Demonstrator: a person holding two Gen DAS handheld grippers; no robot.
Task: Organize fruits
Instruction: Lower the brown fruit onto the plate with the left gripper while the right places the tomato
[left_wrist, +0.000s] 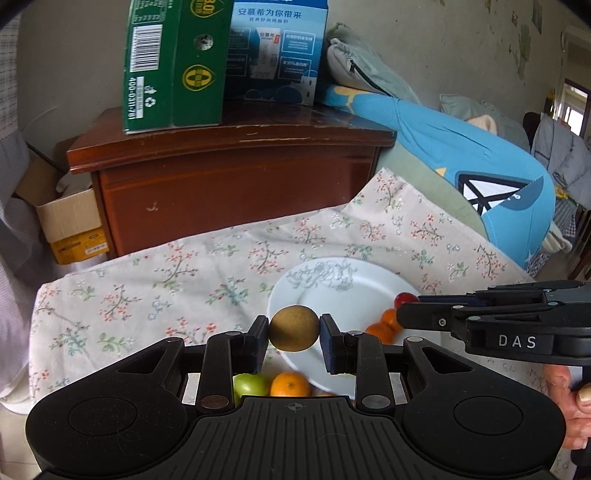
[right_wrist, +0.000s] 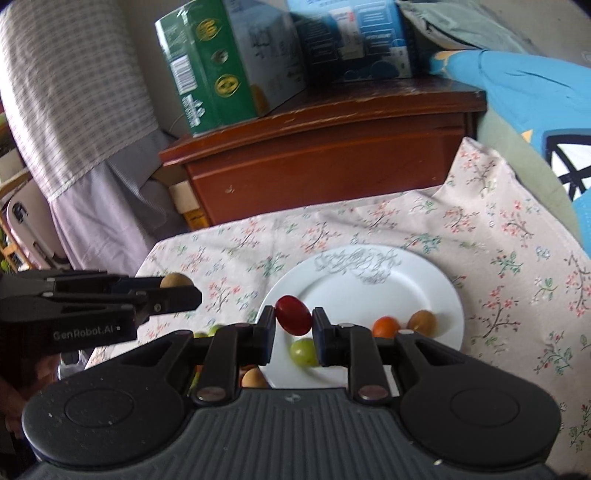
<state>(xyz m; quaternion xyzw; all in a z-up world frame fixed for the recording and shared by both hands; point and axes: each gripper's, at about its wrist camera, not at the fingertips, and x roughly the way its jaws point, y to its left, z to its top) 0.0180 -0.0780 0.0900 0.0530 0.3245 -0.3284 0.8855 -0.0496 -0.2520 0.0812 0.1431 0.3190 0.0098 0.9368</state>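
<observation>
My left gripper (left_wrist: 294, 328) is shut on a brown-green kiwi-like fruit (left_wrist: 293, 328), held above the left edge of the white plate (left_wrist: 332, 288). My right gripper (right_wrist: 293, 321) is shut on a dark red fruit (right_wrist: 293, 315), held over the white plate (right_wrist: 388, 291). On the plate lie a green grape (right_wrist: 303, 352), a small orange fruit (right_wrist: 386, 326) and a brown fruit (right_wrist: 423, 322). The left gripper with its fruit (right_wrist: 176, 280) shows at the left of the right wrist view. The right gripper (left_wrist: 402, 314) reaches in from the right in the left wrist view.
A green fruit (left_wrist: 250, 386) and an orange (left_wrist: 290, 384) lie on the floral cloth (left_wrist: 147, 288) left of the plate. A brown wooden cabinet (left_wrist: 229, 173) with a green box (left_wrist: 173, 66) and a blue box (left_wrist: 273, 51) stands behind. A blue cushion (left_wrist: 480, 162) lies at right.
</observation>
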